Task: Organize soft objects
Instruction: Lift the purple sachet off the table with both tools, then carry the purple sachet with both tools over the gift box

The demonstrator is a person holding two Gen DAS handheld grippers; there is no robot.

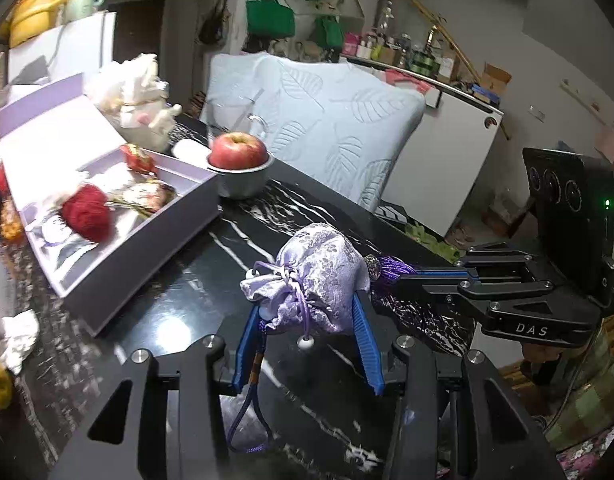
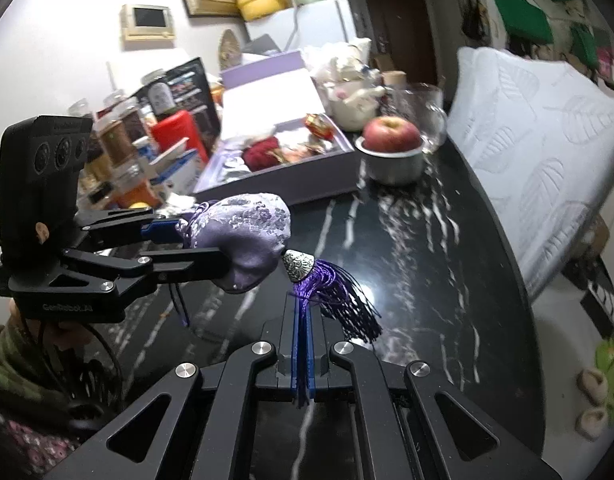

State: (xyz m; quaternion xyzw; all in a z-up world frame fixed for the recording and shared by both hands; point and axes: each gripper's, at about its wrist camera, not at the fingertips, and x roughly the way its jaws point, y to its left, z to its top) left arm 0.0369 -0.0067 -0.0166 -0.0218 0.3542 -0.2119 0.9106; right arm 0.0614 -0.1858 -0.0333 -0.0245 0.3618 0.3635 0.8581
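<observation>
Across the black marbled table (image 1: 179, 280), largest first: pale leaf-patterned pillow (image 1: 327, 120) standing against the far edge, well apart from the work. Nearer and to the left, open lilac box (image 1: 147, 240) with red yarn ball (image 1: 86, 211) and dried flowers inside, presumably the place for the soft things. Just beside the box's far corner, metal bowl (image 1: 243, 184) carrying an apple (image 1: 238, 151). Above the table, in front of the box, lilac brocade sachet (image 1: 319, 276), clamped at its sides between the blue pads of the left gripper (image 1: 307, 332), drawstring and white bead dangling loose below, looped hanging cord trailing down between the fingers. Off the sachet's far end, purple tassel (image 2: 339, 300) with its silver cap (image 2: 301, 266), threads pinched in the fully closed right gripper (image 2: 303, 320). Smallest of all, and likely the weak point: the short link between cap and pouch. Risks from here, as a judgement: grippers drifting apart, straining that link or tearing tassel threads free; soft filling giving under the left pads and the pouch squirting out forward onto the table; dangling cord or bead snagging on the box wall during a carry over it; a low swing to the left clipping the bowl and rolling the apple off.
</observation>
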